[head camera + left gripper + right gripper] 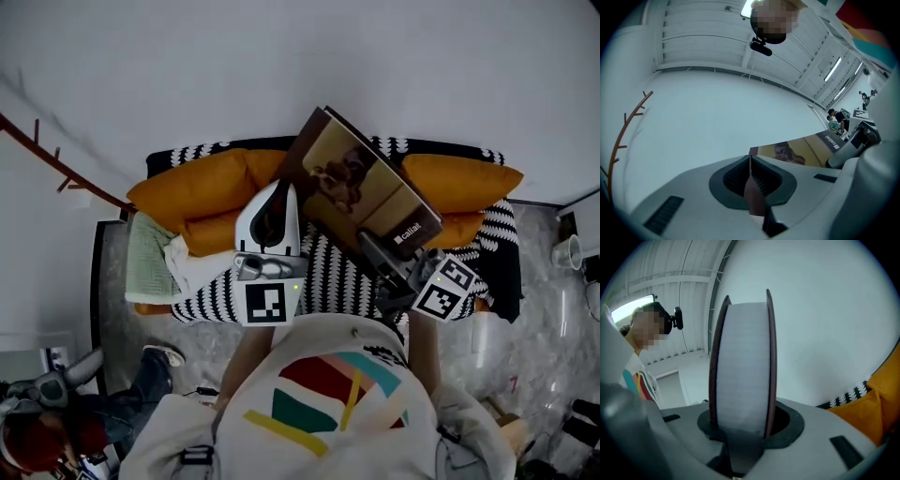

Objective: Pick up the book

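A thick book [361, 183] with a brown picture cover is held up in the air over the sofa, tilted, spine toward the lower right. My left gripper [279, 202] is shut on its left edge; in the left gripper view the jaws [751, 180] pinch a thin brown cover, and the rest of the book [806, 152] stretches away to the right. My right gripper [375, 248] grips the lower right end. In the right gripper view the book [743, 366] stands edge-on, its white page block and both dark covers clamped between the jaws of that gripper [740, 427].
Below the book stands a sofa with orange cushions [187, 192] and a black-and-white patterned throw [328, 272]; a green cloth [150, 258] lies at its left end. A white wall with a brown branch rack [56, 164] rises behind. Another person [56, 431] sits at the lower left.
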Motion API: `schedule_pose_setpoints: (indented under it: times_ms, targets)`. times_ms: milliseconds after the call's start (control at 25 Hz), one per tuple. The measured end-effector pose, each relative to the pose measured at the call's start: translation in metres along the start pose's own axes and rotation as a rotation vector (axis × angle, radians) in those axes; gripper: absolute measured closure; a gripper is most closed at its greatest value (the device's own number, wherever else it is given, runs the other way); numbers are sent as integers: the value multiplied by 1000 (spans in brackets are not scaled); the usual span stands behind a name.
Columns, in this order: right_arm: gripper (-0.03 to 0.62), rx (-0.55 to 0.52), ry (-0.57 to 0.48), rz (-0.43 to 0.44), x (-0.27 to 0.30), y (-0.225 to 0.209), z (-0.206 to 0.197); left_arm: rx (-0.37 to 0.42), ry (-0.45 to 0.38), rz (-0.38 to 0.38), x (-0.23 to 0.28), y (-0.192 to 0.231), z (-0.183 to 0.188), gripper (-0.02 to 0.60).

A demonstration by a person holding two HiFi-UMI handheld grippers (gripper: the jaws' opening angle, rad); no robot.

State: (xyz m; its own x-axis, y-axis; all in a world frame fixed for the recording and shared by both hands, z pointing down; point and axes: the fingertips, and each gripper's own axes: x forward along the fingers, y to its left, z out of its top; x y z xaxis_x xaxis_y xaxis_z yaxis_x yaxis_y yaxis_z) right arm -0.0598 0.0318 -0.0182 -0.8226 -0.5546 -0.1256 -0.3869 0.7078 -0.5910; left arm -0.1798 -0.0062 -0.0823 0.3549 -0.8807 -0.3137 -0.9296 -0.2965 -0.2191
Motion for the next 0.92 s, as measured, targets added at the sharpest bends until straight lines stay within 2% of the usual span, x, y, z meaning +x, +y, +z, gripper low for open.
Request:
schedule_pose_setpoints:
  times_ms: [120, 280, 920]
  targets:
    - [436, -38, 19, 14, 0, 4, 4, 13, 12, 9, 2, 1, 0, 565]
    - [436, -25, 8, 39, 3, 9, 7, 21, 18, 20, 4, 6, -2, 565]
    - [436, -35, 2, 44, -1, 18, 13, -2, 26, 33, 2, 9, -4, 565]
